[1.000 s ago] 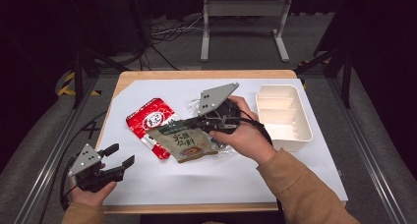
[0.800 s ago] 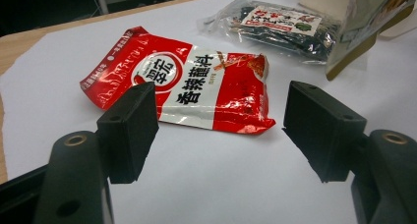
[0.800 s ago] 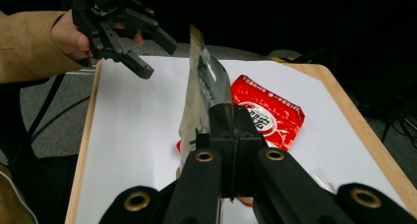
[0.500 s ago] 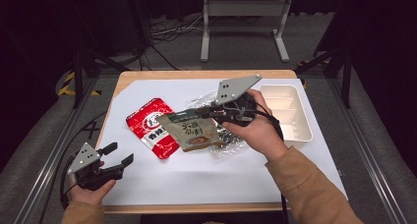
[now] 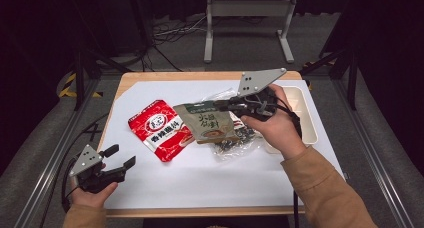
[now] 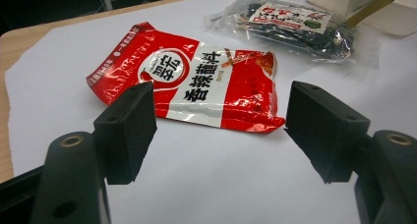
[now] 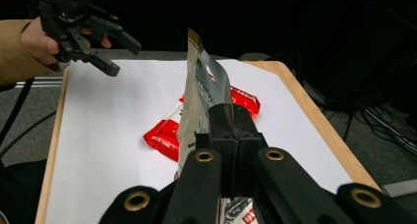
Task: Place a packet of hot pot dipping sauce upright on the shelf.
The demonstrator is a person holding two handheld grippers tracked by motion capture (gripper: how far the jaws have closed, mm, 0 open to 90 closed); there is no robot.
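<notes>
My right gripper is shut on the edge of a green and tan food pouch, which hangs lifted above the table's middle. Under it lies a clear bag of dark food. A red pouch lies flat to the left of them. My left gripper rests open at the front left corner, its jaws pointing at the red pouch from a short way off with nothing between them. It appears again as the left gripper in the right gripper view.
A white compartment tray stands at the right, just behind my right hand. A white sheet covers the wooden table. Metal rails run along both sides, and a stand and cables lie beyond the far edge.
My right gripper has carried the green pouch to the right and slightly up, toward the tray, uncovering more of the clear bag. The left gripper has stayed put.
</notes>
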